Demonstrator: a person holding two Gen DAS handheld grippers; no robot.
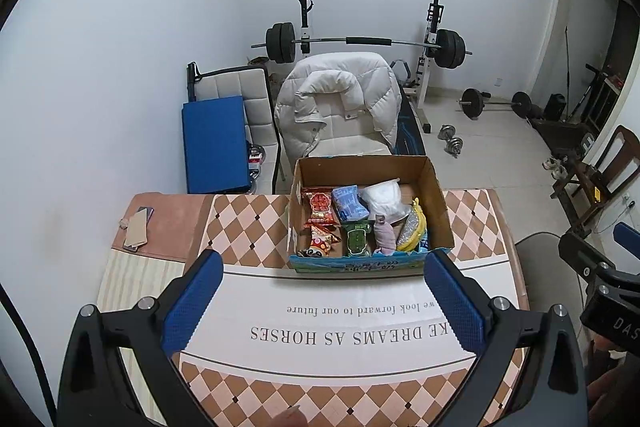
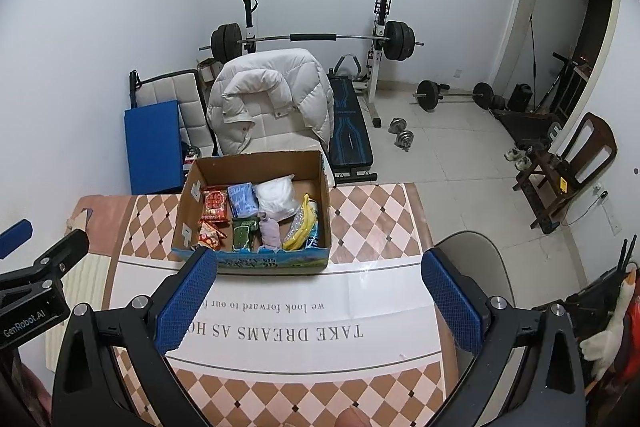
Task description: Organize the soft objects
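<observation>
An open cardboard box stands on the table past both grippers. In it lie red snack packs, a blue pack, a white bag, a green pack, a pale purple cloth and a yellow banana toy. My left gripper is open and empty over the tablecloth in front of the box. My right gripper is open and empty, to the right of it.
The table wears a checked cloth with a white printed band. A phone and brown paper lie at its left. A chair with a white puffer jacket stands behind, then weights. A grey chair stands at right.
</observation>
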